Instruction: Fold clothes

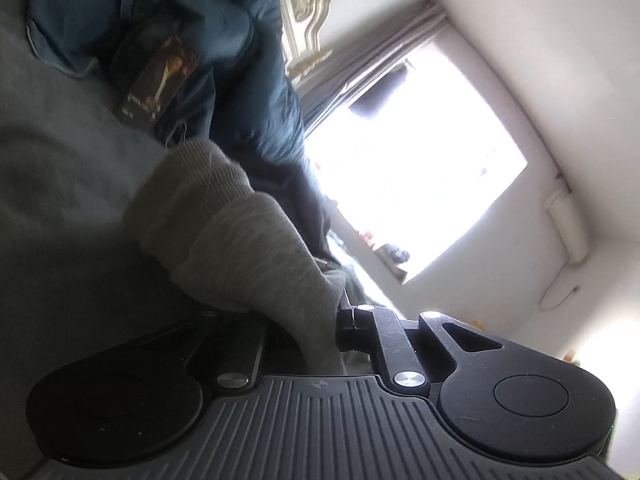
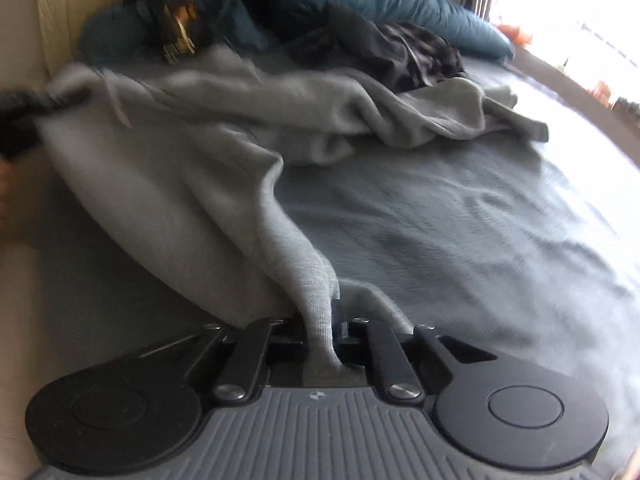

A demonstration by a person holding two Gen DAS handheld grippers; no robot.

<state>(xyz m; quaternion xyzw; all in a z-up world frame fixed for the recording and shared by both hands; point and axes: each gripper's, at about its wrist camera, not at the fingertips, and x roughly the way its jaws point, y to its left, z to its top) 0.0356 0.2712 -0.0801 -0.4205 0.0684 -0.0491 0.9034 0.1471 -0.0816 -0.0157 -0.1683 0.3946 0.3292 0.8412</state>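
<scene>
Both grippers look alike: the left gripper (image 1: 320,320) and the right gripper (image 2: 320,340) have black linkage arms, silver screws, round black discs and ribbed grey bases.

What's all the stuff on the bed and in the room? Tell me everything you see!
grey sweatshirt: one, light grey, spread rumpled across the bed, pinched in both grippers
bed sheet: one, grey, covering the mattress
duvet: one, teal blue, heaped at the far end of the bed
dark clothes: a small pile, black, between the duvet and the sweatshirt
book: one, dark cover with a gold picture, by the duvet
window: one, very bright, in the white wall
curtain: one, grey, beside the window
left gripper: one, black, shut on a ribbed cuff
right gripper: one, black, shut on a fold of cloth
</scene>
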